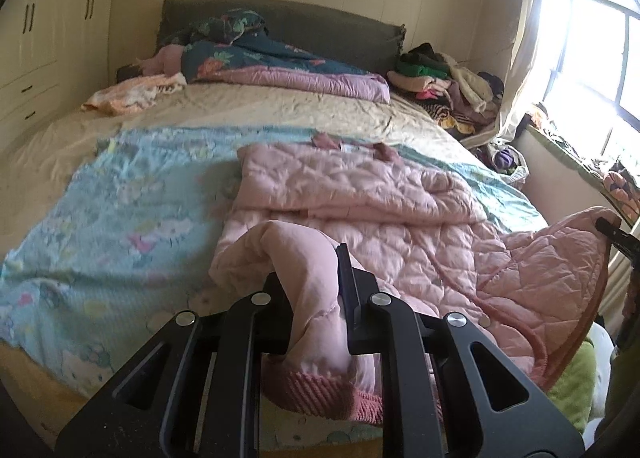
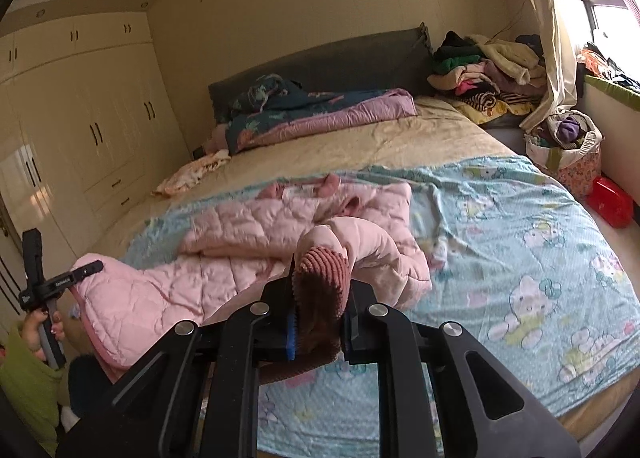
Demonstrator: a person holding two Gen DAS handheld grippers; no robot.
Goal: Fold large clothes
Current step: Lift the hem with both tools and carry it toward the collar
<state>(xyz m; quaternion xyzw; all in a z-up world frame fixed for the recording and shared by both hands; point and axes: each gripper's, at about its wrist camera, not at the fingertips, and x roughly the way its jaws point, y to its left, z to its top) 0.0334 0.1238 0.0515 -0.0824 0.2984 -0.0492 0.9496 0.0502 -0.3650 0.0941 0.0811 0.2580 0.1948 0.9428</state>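
Observation:
A pink quilted jacket (image 1: 360,194) lies on a light blue cartoon sheet (image 1: 120,194) on the bed, collar toward the headboard. My left gripper (image 1: 316,286) is shut on a pink sleeve near its ribbed cuff (image 1: 320,390). In the right wrist view my right gripper (image 2: 320,310) is shut on the other sleeve's ribbed cuff (image 2: 320,266), and the jacket (image 2: 248,226) spreads to the left. The left gripper (image 2: 86,270) shows there at far left, holding the jacket's hem. The right gripper's tip (image 1: 604,224) shows at the right edge of the left wrist view.
A folded purple and dark floral quilt (image 1: 288,66) lies by the grey headboard (image 1: 320,22). A pile of clothes (image 1: 448,82) sits at the far right corner. A bag of clothes (image 2: 564,142) and a red box (image 2: 610,200) stand beside the bed. Wardrobes (image 2: 80,118) line the left wall.

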